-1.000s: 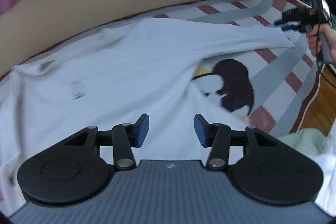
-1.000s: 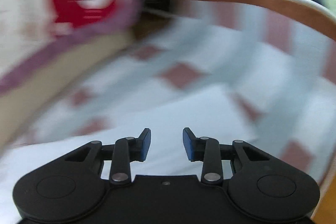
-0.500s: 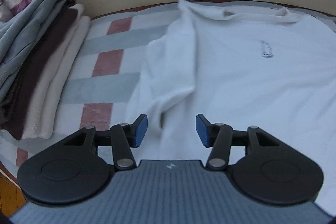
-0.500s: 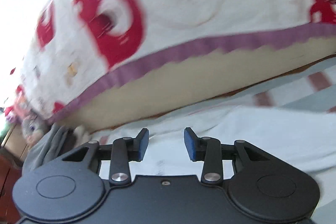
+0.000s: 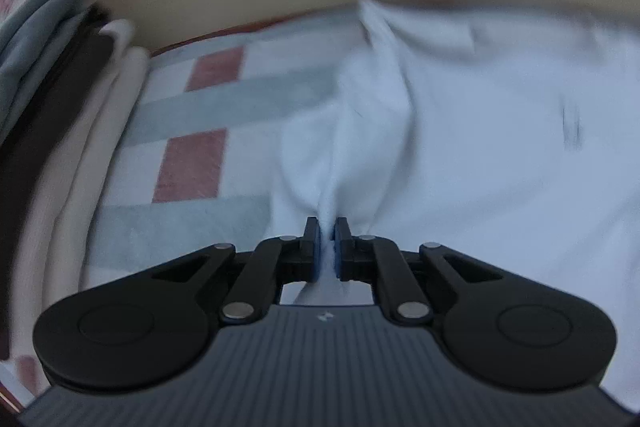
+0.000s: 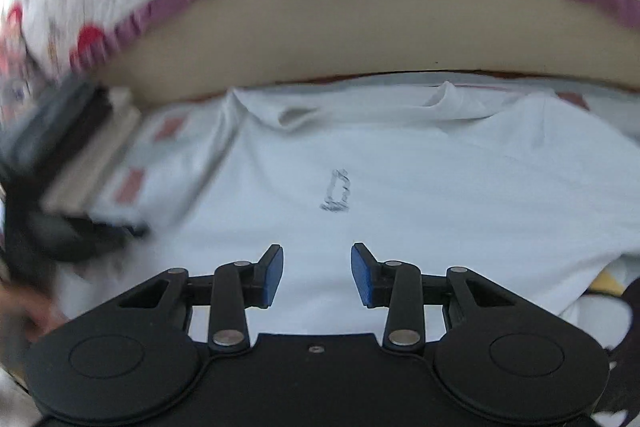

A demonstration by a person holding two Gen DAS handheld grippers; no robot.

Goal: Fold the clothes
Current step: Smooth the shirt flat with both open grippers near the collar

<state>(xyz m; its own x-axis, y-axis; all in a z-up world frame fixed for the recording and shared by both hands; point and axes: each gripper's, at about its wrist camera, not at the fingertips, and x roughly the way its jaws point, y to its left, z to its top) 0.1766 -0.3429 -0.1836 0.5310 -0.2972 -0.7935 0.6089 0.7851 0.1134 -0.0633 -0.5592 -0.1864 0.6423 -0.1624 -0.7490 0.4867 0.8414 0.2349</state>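
Left claw (image 5: 328, 241) is pinched tight on a bunched fold at the left edge of a white T-shirt (image 5: 480, 147), which lies spread on a checked mat (image 5: 208, 115) w/ pink and grey squares. Right claw (image 6: 317, 275) hovers over the shirt's middle, pads wide apart, gripping nothing. A stack of folded clothes (image 5: 60, 115) sits at far left, beside the shirt.

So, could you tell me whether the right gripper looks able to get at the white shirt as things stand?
Probably yes: the right gripper is open just above the white shirt, with nothing between them. The left gripper grips its other edge, off to the side.
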